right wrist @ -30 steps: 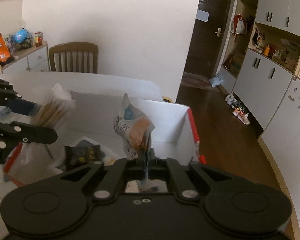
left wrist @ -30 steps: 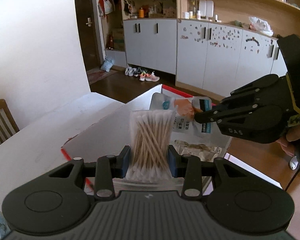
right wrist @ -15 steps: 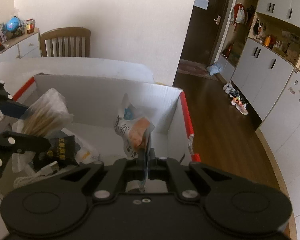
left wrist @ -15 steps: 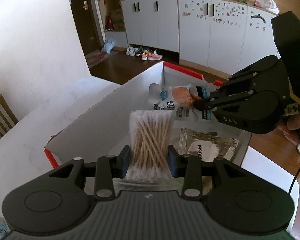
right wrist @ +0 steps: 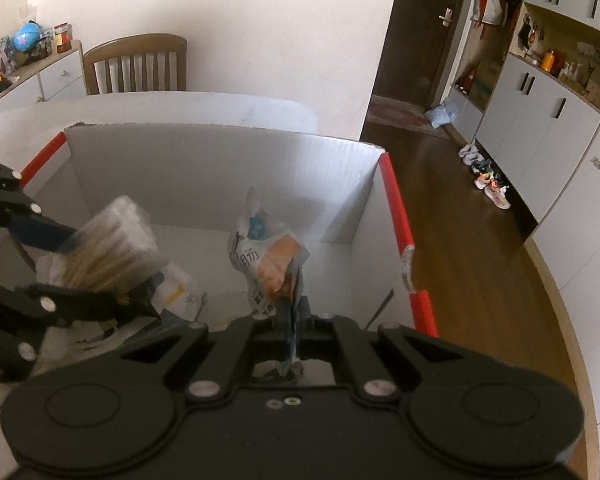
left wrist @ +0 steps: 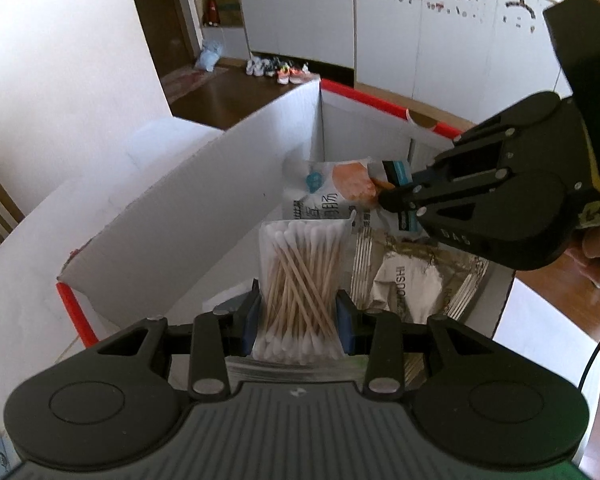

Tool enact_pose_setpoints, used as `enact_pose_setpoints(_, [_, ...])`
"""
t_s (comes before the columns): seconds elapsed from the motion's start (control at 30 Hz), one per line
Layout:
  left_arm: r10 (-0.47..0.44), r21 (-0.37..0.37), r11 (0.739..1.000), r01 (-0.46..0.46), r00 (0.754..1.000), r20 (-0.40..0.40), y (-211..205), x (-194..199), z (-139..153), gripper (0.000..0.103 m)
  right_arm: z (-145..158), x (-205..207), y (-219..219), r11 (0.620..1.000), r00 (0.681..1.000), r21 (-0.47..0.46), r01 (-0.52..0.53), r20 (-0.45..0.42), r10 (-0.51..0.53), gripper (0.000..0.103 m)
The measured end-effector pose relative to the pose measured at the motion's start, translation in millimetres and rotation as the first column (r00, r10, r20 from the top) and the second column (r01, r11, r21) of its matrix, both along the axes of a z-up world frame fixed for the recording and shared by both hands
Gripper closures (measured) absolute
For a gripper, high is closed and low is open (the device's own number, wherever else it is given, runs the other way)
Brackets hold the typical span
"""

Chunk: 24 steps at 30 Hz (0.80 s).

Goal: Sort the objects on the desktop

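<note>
My left gripper (left wrist: 298, 322) is shut on a clear pack of cotton swabs (left wrist: 302, 280), held upright over the open white cardboard box (left wrist: 204, 200). In the right wrist view the same cotton swab pack (right wrist: 108, 252) shows blurred at the left, inside the box (right wrist: 220, 168). My right gripper (right wrist: 294, 320) is shut on the edge of a white and orange snack pouch (right wrist: 266, 264), which hangs inside the box near its right wall. From the left wrist view that pouch (left wrist: 328, 196) hangs from the right gripper (left wrist: 394, 196) near the far corner.
A silver foil pouch (left wrist: 412, 276) and other packets (right wrist: 172, 292) lie on the box floor. The box has red-taped edges (right wrist: 400, 236) and stands on a white table (left wrist: 28, 248). A wooden chair (right wrist: 136, 64) stands behind the table; floor and cabinets lie to the right.
Both grippers have come forward and down over the box with their loads still gripped. The box interior and the packets on its floor now fill more of both views.
</note>
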<state>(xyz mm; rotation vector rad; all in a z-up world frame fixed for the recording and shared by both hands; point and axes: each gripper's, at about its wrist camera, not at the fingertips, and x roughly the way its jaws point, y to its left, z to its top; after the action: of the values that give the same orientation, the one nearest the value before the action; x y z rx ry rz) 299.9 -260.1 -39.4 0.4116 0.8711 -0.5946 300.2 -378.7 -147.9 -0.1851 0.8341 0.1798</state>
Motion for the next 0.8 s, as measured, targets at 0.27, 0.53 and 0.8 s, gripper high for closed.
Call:
enact_pose_setpoints(0.27, [-0.008,0.042,0.999,0.01,0.999,-0.048,-3,5,-7,0.066,-5,4,8,1.0,0.999,-0.016,-0.02,-0.032,0.019,0.102])
enact_pose_setpoints(0.53, [-0.021,0.073,0.997,0.027,0.997,-0.078,-5,9,-10,0.066,-10,3,6,1.0,0.998,0.002,-0.008,-0.062,0.008,0.1])
enact_pose_setpoints(0.8, [-0.041,0.089,0.995,0.049,0.995,-0.088,-1,15,-14,0.065,-11,-6,-3,1.0,0.996,0.023,-0.01,-0.084,0.012,0.085])
